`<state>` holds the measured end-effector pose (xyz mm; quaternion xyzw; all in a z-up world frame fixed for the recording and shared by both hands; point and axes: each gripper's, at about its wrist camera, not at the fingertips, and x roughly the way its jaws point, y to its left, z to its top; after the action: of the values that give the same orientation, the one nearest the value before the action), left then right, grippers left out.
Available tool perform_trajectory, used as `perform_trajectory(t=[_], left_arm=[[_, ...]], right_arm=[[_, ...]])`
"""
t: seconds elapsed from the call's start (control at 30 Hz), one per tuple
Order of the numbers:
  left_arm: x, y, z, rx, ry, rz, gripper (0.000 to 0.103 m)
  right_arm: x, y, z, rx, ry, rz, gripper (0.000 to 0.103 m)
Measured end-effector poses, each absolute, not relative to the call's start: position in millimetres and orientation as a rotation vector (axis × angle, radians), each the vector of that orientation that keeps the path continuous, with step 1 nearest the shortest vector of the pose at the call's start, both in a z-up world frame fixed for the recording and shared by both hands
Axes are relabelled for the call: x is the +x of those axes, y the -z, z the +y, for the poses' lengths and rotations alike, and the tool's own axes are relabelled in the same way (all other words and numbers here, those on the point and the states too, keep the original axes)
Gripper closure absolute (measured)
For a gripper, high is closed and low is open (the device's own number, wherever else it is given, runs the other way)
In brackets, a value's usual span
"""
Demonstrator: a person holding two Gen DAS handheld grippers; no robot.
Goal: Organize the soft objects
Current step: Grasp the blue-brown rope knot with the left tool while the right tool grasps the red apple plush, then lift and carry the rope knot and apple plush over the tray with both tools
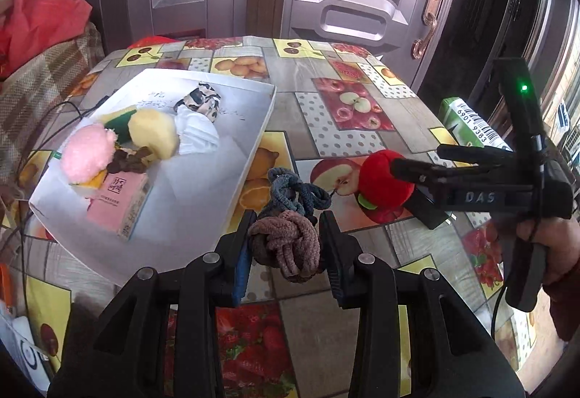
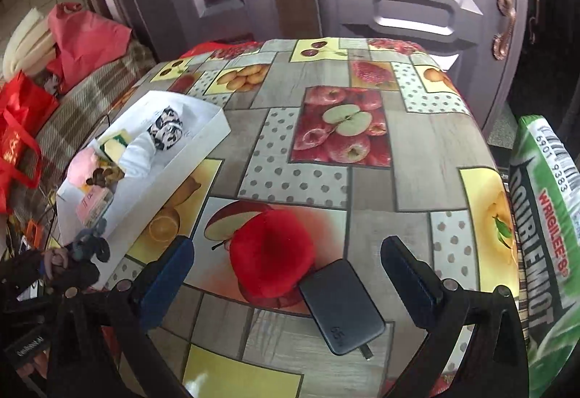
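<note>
My left gripper point(image 1: 288, 227) is shut on a brown knotted bundle of hair ties point(image 1: 286, 245), with grey-blue ties point(image 1: 297, 191) hanging off its top. It hovers just right of the white tray point(image 1: 203, 216); in the right wrist view it shows at the lower left, ties point(image 2: 87, 245) in its grip. The tray holds a pink plush point(image 1: 87, 155), a yellow sponge point(image 1: 154, 133), a white cloth point(image 1: 195, 129), a patterned scrunchie point(image 1: 201, 100) and a pink tissue pack point(image 1: 119, 206). My right gripper point(image 2: 288, 245) is open, its fingers either side of a red plush apple point(image 2: 272, 256) on the table, not touching it.
A black power bank point(image 2: 340, 311) lies against the red plush, between the right fingers. A green chewing-gum pack point(image 2: 543, 235) stands at the table's right edge. The fruit-print tablecloth point(image 2: 417, 151) covers the table. Red bags point(image 2: 21, 129) and a plaid cloth lie left; doors stand behind.
</note>
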<state>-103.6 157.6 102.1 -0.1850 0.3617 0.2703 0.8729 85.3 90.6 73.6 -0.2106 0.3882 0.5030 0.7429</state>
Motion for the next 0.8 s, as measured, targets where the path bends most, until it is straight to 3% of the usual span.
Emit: perform_trajectory(t=[0.17,0.2,0.27,0.3,0.43,0.8], left_arm=[[-120.4,-105.5,167.1,-0.416,-0.606,0.733,0.069],[-122.6,-105.3,168.3,-0.420,-0.612,0.730,0.069],[-127.1,-106.5,168.8,-0.424,-0.625,0.722,0.069],[-129.0,-108.4,168.9,-0.425,-0.633,0.716,0.069],[-139.1,-127.0,169.6,-0.410,-0.669,0.669,0.068],[-178.0,-218.4,157.0,-0.266,-0.737,0.474,0.068]], right_arm=[[65.9,-47.8,122.0,-0.698,-1.125,0.823,0.002],[64.5,-42.9,125.4,-0.739,-1.115,0.825,0.009],[63.5,-33.9,129.7,-0.801,-1.103,0.831,0.035],[63.3,-32.2,129.6,-0.805,-1.106,0.838,0.041],[57.2,-56.5,115.4,-0.675,-1.153,0.800,0.044],[-5.2,-218.6,31.2,-0.148,-1.254,0.421,0.044]])
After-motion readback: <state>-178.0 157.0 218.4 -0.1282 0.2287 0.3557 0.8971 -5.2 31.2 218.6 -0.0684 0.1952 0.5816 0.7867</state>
